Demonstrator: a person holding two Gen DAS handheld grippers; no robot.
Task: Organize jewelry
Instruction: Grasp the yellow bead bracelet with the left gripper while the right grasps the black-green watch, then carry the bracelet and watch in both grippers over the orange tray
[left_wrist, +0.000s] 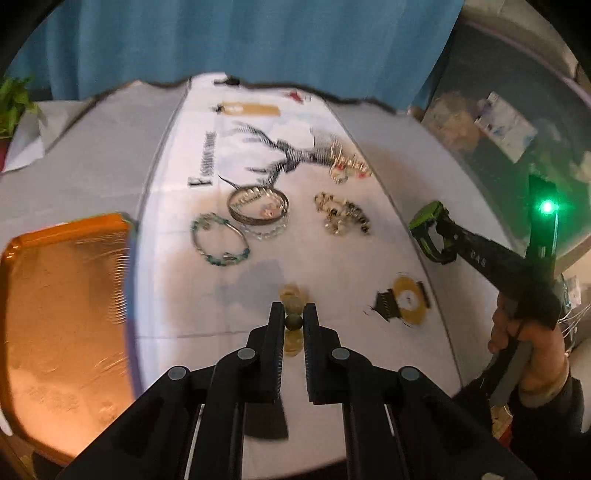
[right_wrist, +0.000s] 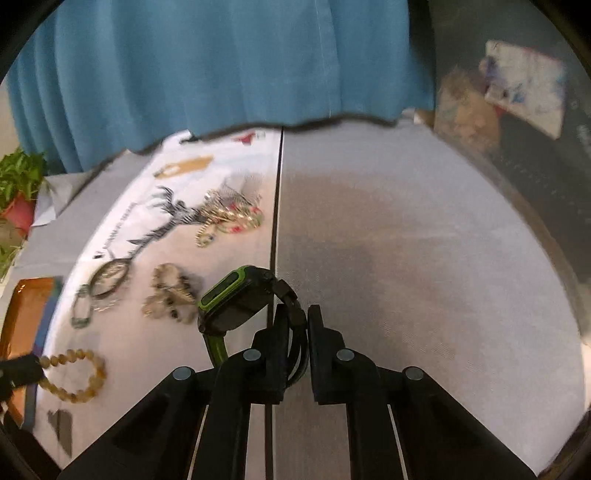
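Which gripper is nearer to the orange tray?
Left. The left gripper is just right of the orange tray; the right gripper is far across the table.

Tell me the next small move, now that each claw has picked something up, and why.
Probably carry the left claw, shut on the amber bead bracelet, left over the orange tray. The tray looks bare and sits right beside it. The right claw already grips the green watch by its strap and can wait.

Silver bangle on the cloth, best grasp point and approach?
Take the silver bangle on its near rim, from above, one finger inside the ring and one outside. It lies flat, so only the thin band gives purchase. The near-left arc looks clearest: a clear beaded bracelet lies against its near-right edge.
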